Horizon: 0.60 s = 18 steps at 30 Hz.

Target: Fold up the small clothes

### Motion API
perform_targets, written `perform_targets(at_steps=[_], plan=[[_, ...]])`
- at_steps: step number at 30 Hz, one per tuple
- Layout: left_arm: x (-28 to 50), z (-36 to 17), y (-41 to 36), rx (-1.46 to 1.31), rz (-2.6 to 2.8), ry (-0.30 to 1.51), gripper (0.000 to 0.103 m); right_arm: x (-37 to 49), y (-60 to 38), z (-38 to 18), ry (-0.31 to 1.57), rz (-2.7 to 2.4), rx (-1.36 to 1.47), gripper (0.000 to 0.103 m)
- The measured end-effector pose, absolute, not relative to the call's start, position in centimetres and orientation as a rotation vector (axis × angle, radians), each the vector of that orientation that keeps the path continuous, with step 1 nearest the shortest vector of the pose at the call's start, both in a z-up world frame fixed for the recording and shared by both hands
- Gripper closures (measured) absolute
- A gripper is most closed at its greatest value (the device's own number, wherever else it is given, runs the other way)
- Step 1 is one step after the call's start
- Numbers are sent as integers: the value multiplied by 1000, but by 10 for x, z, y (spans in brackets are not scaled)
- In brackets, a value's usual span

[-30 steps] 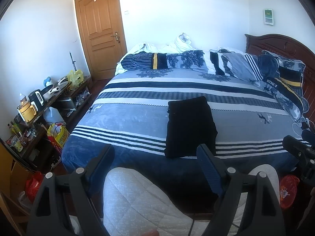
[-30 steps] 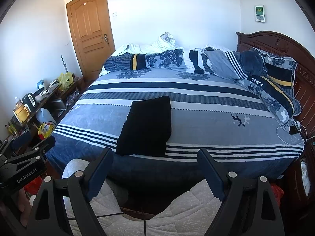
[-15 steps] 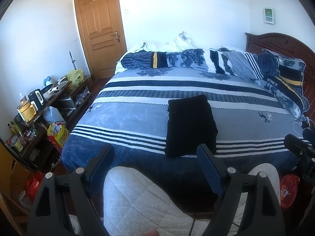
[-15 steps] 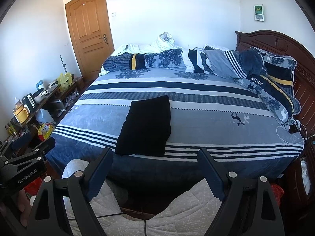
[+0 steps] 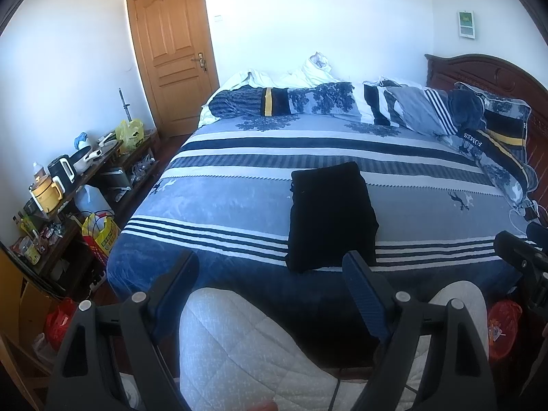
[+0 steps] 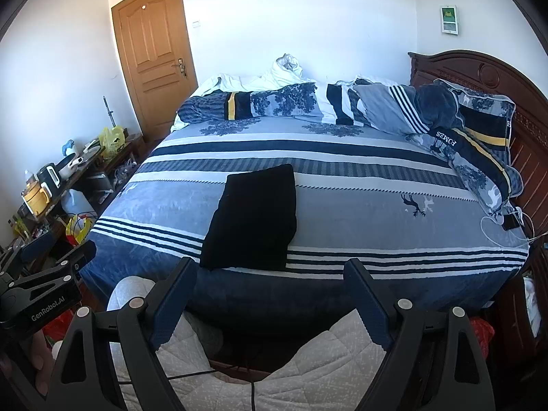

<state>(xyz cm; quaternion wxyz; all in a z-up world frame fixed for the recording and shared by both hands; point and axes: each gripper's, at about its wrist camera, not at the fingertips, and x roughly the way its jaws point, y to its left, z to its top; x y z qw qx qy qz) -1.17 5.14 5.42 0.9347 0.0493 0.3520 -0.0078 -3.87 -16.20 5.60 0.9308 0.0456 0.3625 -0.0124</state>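
Left wrist view: left tongs (image 5: 270, 274) gaping wide, nothing in them. Same for the right tongs (image 6: 270, 279). The folded black garment (image 5: 330, 215) lies flat near the foot edge of the striped bed (image 5: 219, 205), well clear of both.

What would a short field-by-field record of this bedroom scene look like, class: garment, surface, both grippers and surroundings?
garment: black garment, folded flat, near the bed's front edge
surface: striped blue bedspread
left gripper: open, empty, short of the bed
right gripper: open, empty, short of the bed
far side: heaped bedding
left wall: cluttered shelf, closed wooden door
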Motion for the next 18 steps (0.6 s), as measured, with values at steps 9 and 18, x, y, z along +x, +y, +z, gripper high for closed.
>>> perform_targets(at_steps=[9,18], plan=[[-11,50,53,105,-23,722,18,-40,-162,54,745,-28,94,12],[-6,47,61,111,-39,726,18,-41,-165,46,750,-33,94,12]])
